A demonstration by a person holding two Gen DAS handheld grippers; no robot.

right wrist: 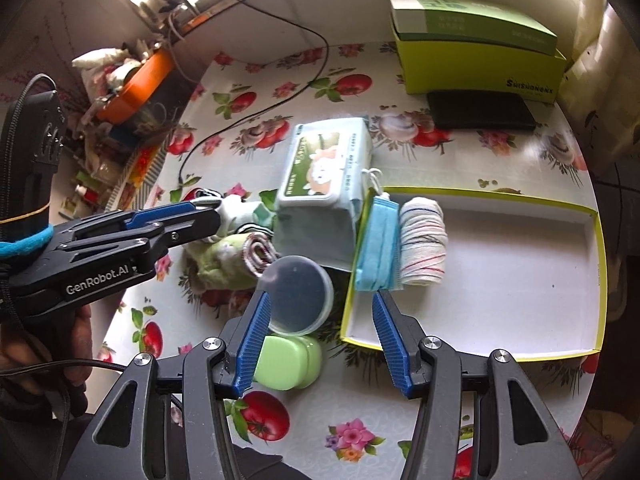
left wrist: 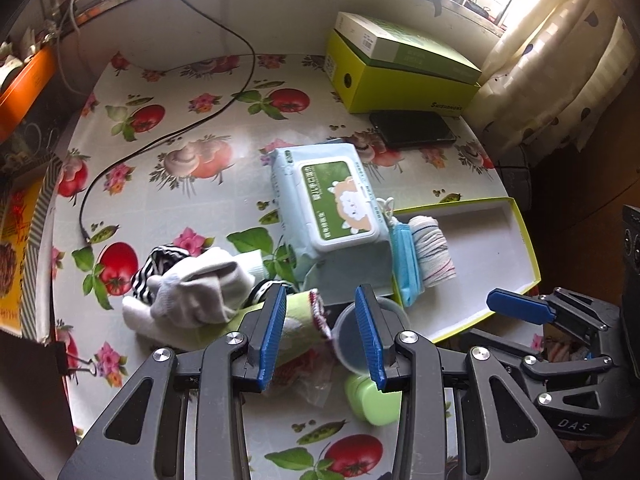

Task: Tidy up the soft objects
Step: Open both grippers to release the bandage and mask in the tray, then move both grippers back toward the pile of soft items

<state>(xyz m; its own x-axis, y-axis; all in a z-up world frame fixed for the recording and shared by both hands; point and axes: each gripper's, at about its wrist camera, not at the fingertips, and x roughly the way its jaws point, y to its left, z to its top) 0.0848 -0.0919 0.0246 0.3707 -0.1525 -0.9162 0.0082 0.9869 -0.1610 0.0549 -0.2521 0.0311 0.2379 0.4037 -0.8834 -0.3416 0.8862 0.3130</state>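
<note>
A shallow white box with a green rim holds a folded blue face mask and a rolled striped cloth at its left end. White socks, a black-and-white striped sock and a rolled green towel lie heaped left of the box. My left gripper hangs open above the towel, holding nothing. My right gripper is open and empty above the box's near left corner.
A wet-wipes pack lies between heap and box. A clear round container and a green case sit near the front. At the back stand a green carton and a black phone; a black cable crosses the left.
</note>
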